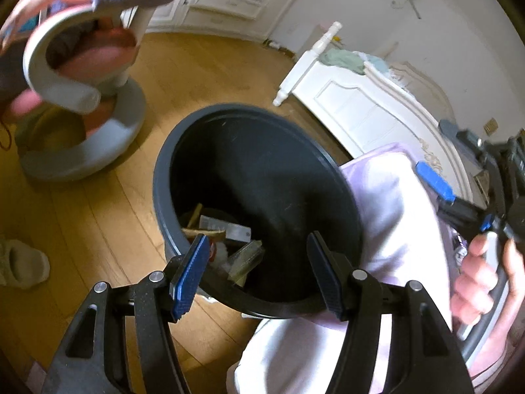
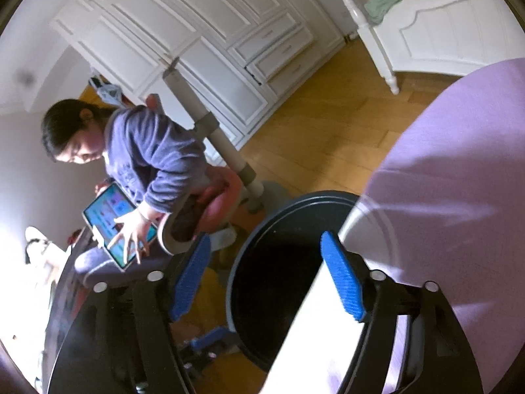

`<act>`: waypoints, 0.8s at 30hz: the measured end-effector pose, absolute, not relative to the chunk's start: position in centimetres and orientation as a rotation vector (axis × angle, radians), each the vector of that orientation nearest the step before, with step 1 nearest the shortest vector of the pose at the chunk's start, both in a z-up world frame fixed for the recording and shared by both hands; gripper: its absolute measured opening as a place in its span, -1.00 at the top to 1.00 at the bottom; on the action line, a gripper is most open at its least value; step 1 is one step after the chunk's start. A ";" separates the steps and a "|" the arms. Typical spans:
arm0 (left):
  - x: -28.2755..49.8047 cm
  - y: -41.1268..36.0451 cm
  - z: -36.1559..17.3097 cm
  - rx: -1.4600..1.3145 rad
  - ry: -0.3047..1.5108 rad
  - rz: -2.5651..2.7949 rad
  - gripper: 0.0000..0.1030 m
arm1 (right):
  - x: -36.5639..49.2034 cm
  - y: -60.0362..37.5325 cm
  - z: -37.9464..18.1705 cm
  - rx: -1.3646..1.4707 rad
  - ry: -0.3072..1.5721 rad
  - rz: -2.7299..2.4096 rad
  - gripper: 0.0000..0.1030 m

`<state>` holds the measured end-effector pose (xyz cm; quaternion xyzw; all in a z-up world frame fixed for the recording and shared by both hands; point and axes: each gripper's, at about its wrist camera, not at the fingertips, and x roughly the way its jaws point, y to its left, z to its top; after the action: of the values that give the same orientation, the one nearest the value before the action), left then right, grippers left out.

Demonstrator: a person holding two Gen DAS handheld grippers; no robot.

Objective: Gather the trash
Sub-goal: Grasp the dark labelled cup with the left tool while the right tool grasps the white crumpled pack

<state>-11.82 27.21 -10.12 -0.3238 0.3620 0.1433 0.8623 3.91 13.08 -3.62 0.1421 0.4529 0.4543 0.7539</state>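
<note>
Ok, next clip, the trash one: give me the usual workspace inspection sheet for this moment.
Surface: wooden floor, bare around the bin.
Job's things: dark round trash bin, upright and open-topped; paper and wrapper scraps lie at its bottom.
Clutter: one slipper on the floor at left.
Grippers: left tool open over the bin's near rim, nothing between the pads; right tool open above the bin, nothing gripped.
Cables: nothing seen.
Surroundings: a seated person using a tablet, grey chair base, white wardrobe, white bed frame, lilac fabric against the bin.
</note>
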 end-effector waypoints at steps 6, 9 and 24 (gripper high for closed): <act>-11.1 23.5 -6.3 -0.559 0.696 0.250 -0.35 | 2.1 6.5 -0.7 0.317 0.894 0.990 -0.39; -10.1 21.0 -3.8 -0.476 0.656 0.202 -0.38 | 2.0 1.1 1.8 0.346 0.813 0.937 -0.45; 0.1 5.6 -0.1 -0.172 0.721 -0.188 -0.68 | 1.1 -27.5 0.5 0.397 0.759 0.440 -0.45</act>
<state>0.08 5.63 -0.15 -0.0839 0.3520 -0.0918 0.9277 1.11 -27.51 0.50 0.1908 0.3648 0.2114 0.8865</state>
